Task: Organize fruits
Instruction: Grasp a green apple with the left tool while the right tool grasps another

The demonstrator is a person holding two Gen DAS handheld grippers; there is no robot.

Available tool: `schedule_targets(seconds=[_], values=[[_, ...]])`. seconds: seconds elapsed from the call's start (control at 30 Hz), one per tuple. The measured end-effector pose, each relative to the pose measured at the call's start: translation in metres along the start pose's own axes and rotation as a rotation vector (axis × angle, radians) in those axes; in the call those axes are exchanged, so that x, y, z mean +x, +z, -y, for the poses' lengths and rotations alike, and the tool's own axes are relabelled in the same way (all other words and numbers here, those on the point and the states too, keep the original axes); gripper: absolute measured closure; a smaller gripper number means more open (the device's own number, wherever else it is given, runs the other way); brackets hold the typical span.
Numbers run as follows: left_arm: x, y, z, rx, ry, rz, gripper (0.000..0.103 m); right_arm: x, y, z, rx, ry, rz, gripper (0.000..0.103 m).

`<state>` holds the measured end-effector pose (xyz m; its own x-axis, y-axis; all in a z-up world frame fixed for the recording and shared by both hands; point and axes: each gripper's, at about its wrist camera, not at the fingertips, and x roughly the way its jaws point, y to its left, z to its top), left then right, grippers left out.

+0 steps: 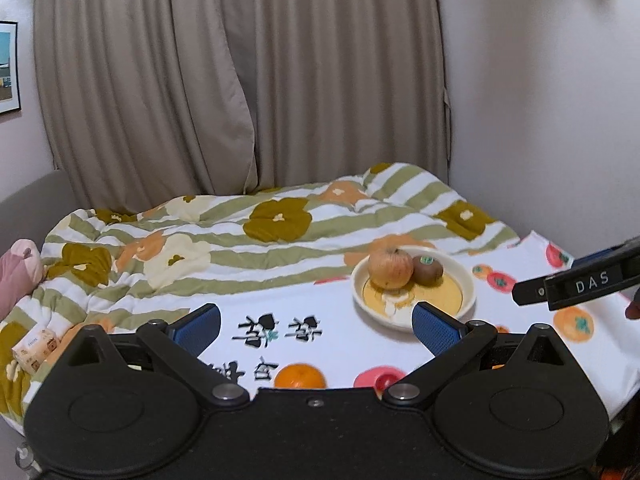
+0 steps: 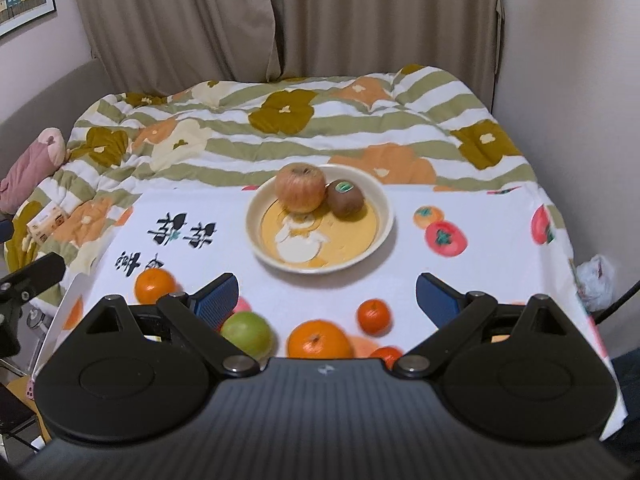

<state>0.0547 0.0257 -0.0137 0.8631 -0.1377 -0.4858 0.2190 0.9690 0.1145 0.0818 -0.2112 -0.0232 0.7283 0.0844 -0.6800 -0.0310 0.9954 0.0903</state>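
Four loose fruits lie near us on the desk (image 2: 480,264), the large orange (image 2: 319,339) sitting just ahead of our wide-open, empty right gripper (image 2: 326,300) with the bowl (image 2: 384,216) straight beyond, while our left gripper (image 1: 316,322), equally open and empty, faces the leftmost mandarin (image 1: 300,376).

Your work surface is a white fruit-print tablecloth (image 2: 460,280). Directly on it you have a cream plate (image 2: 382,216), three oranges (image 2: 155,285) (image 2: 320,340) (image 2: 373,316) and a green apple (image 2: 248,334). Behind it lies the flowered quilt (image 2: 280,128), a small box (image 2: 46,226) resting on it.
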Motion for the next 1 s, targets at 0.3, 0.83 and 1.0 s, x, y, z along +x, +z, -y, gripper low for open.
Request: schedule_targets(seconds=[0.3,0.83,1.0], values=[[0.019,-0.045,-0.02,0.104,-0.047,-0.064,0.0,0.021,-0.035,-0.041,0.002,0.001,-0.025,0.0],[0.097,-0.092,0.005,0.346,-0.308,-0.154,0.015,0.079,-0.081,-0.065,0.093,-0.016,-0.031,0.0],[0.116,-0.093,0.016,0.365,-0.34,-0.191,0.02,0.09,-0.085,-0.064,0.119,-0.017,-0.035,0.0]])
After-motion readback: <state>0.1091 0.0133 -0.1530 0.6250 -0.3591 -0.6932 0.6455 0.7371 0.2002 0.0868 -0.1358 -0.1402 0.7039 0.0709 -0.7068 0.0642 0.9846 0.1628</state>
